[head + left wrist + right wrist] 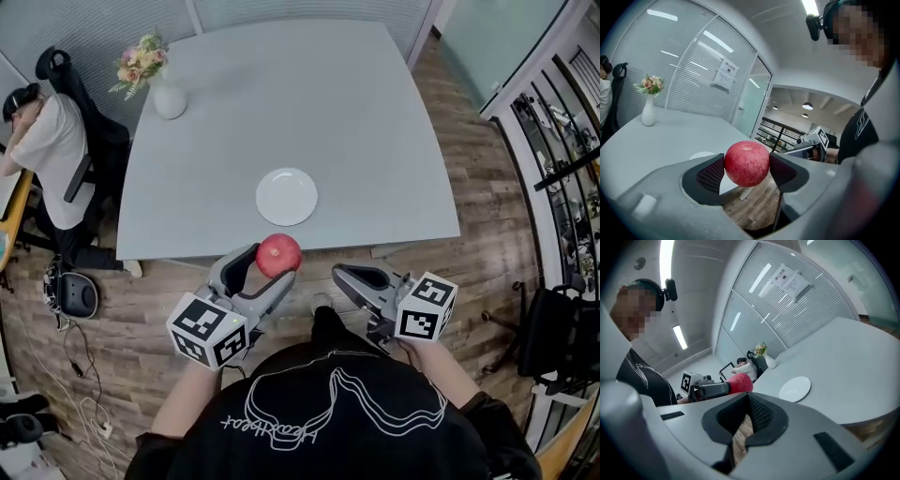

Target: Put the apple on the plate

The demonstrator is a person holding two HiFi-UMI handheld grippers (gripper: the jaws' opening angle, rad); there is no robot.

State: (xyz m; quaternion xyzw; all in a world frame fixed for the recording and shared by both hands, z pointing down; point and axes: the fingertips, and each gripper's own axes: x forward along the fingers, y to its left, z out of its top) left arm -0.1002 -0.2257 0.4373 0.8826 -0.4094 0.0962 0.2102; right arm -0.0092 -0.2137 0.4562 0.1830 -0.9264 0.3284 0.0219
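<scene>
Tongs, two sets, one in each of the person's hands. The left tongs [269,268] are closed on the apple [278,255], one jaw pressed to each side of the fruit; the left gripper view shows the red apple [746,163] clamped between the dark ribbed pads, its stem dimple facing up. The right tongs [343,275] have their jaws brought together, with nothing between them, as the right gripper view confirms [748,403].

Apple: held in the air just off the near edge of the worktop [281,94], over the wooden floor [469,169], apart from the plate.

Plate [287,196]: white, round, lying flat on the grey worktop near its near edge, just beyond the apple.

Vase [169,99]: white, upright at the far left corner of the worktop, holding a bunch of flowers [141,62].

Seated person [45,141]: in a white top on a dark chair, left of the worktop.
</scene>
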